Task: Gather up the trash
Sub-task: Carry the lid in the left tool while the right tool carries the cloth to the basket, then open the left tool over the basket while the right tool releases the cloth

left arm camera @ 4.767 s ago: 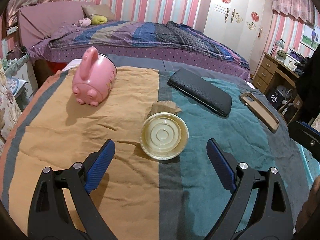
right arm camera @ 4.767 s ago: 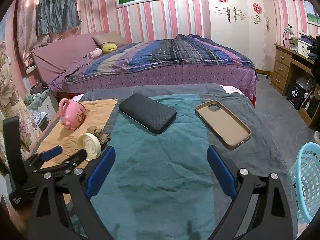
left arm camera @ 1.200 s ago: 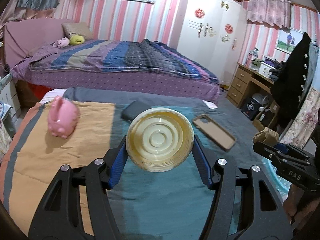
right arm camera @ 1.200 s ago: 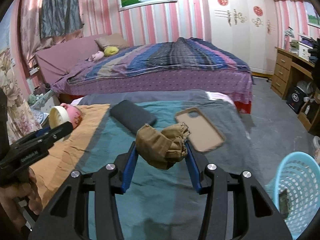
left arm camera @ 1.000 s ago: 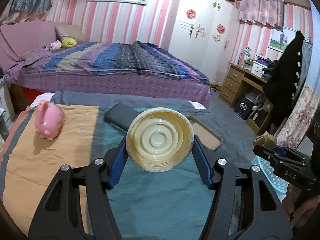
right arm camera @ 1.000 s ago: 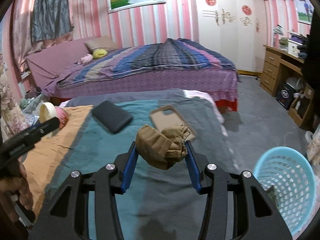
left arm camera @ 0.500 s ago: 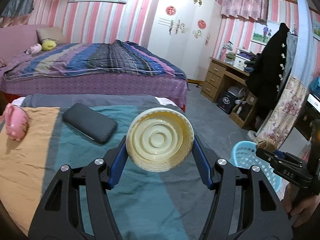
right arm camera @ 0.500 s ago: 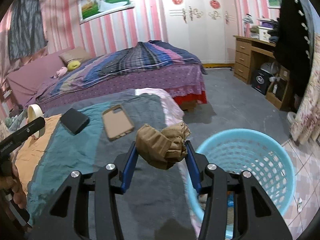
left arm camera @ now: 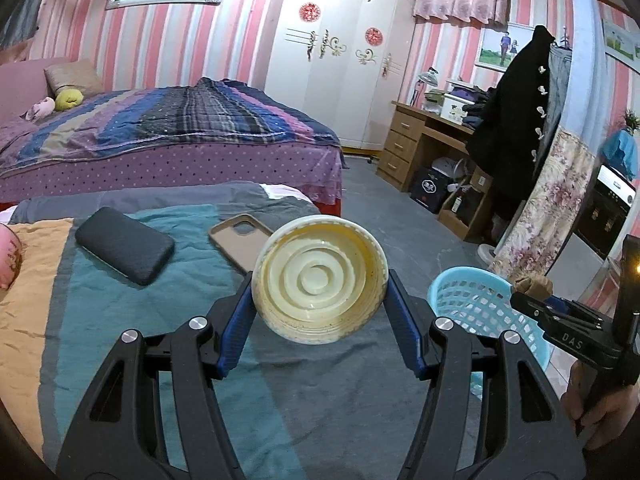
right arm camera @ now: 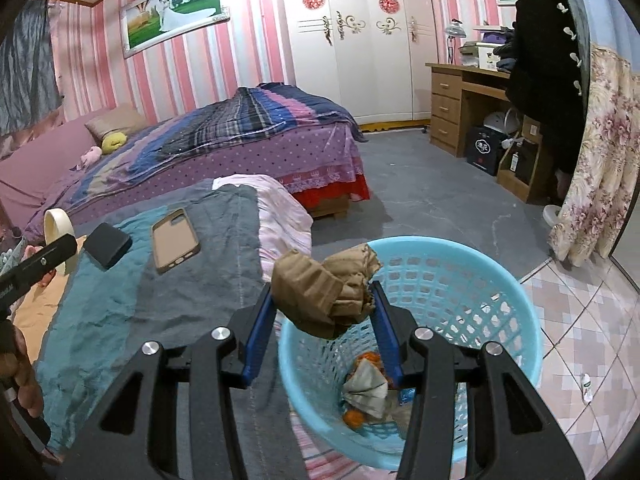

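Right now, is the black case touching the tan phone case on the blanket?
Apart. Left wrist view shows teal blanket between the black case and the tan phone case.

Left gripper (left arm camera: 320,304) tilts downward, jaws part-closed, blue pads clamped on a round lid (left arm camera: 320,280); right gripper (right arm camera: 323,308) tilts downward too, jaws narrower, pads pinching a brown wad (right arm camera: 324,292); a hand (left arm camera: 600,412) grips the right gripper's handle.

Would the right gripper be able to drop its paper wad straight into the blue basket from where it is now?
Probably yes: the right gripper holds the crumpled brown paper over the blue basket's open mouth, with nothing in between.
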Available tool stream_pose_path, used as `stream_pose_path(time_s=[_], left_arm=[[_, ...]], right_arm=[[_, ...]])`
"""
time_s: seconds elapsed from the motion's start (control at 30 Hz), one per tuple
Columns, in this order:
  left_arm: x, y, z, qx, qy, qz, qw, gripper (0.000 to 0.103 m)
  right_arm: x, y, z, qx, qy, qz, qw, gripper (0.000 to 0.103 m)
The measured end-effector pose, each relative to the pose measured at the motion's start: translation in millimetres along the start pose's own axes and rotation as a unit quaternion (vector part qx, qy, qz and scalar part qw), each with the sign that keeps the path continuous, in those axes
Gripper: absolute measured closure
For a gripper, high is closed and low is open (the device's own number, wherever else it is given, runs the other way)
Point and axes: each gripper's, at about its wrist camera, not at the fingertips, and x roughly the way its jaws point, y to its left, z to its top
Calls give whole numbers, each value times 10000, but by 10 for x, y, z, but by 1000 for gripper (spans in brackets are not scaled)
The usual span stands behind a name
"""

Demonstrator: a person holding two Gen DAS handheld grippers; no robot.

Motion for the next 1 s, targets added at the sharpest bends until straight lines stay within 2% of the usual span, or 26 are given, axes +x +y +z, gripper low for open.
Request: stream_pose_path(time_s=[0.33, 0.6, 0.87, 1.0], left_arm=[[197, -389, -54, 227, 151, -371, 9989, 42], [397, -947, -102, 457, 265, -973, 9939, 42], [637, -1184, -169, 538, 469, -1095, 9914, 42], [702, -1298, -184, 656, 518, -1099, 9904, 42]], right_arm=[[-26, -277, -46, 234, -14, -321, 9992, 56], [-71, -517, -116, 415, -8, -457, 9981, 56], [-47, -711, -135, 467, 58, -544, 9974, 56], [-47, -758, -116, 426, -3, -674, 9968, 51]])
